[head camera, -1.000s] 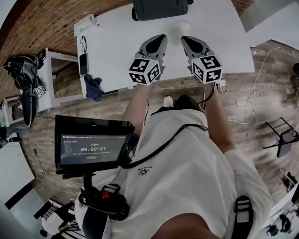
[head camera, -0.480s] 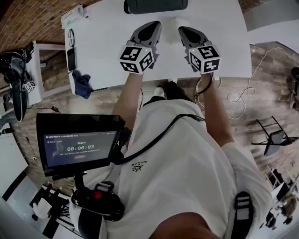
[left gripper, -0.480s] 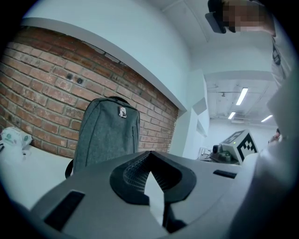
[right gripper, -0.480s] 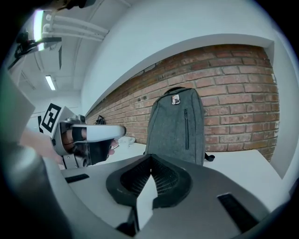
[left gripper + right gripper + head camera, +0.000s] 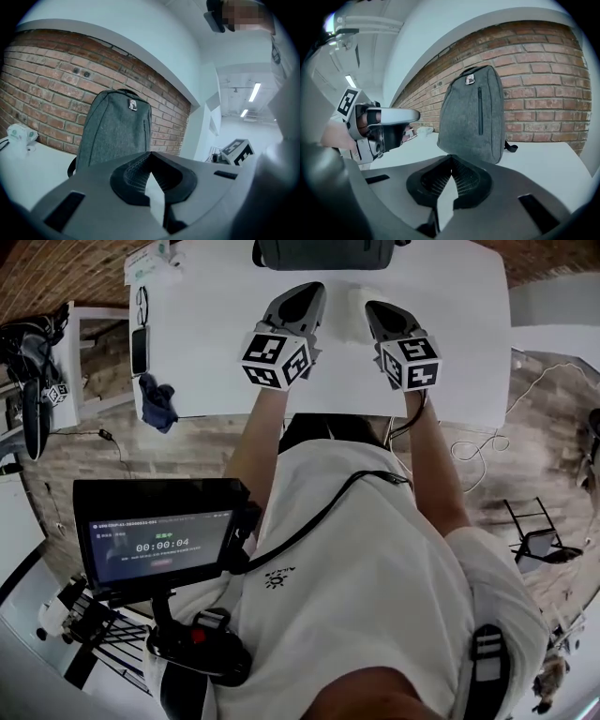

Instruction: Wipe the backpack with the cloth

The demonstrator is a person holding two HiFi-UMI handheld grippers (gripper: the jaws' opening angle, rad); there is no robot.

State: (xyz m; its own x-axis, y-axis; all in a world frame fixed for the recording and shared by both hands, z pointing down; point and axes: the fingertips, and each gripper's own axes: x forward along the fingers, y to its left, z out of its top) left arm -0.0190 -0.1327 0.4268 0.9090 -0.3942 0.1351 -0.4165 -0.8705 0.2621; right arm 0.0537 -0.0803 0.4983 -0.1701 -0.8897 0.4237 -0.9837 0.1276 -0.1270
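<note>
Two grippers side by side over white counter (image 5: 216, 352), upper middle of head view: left gripper (image 5: 302, 292), right gripper (image 5: 377, 310); fingers of both pressed together, pinching nothing; grey backpack (image 5: 319, 251) upright at top edge, beyond both; white cloth (image 5: 354, 320) on counter between grippers.

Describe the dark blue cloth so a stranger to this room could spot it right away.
Find the white table with the grey backpack at its far edge. Along its left side, nearer than the glasses and the dark phone, the dark blue cloth is a crumpled bundle at the near corner, the only blue thing in that row.
</note>
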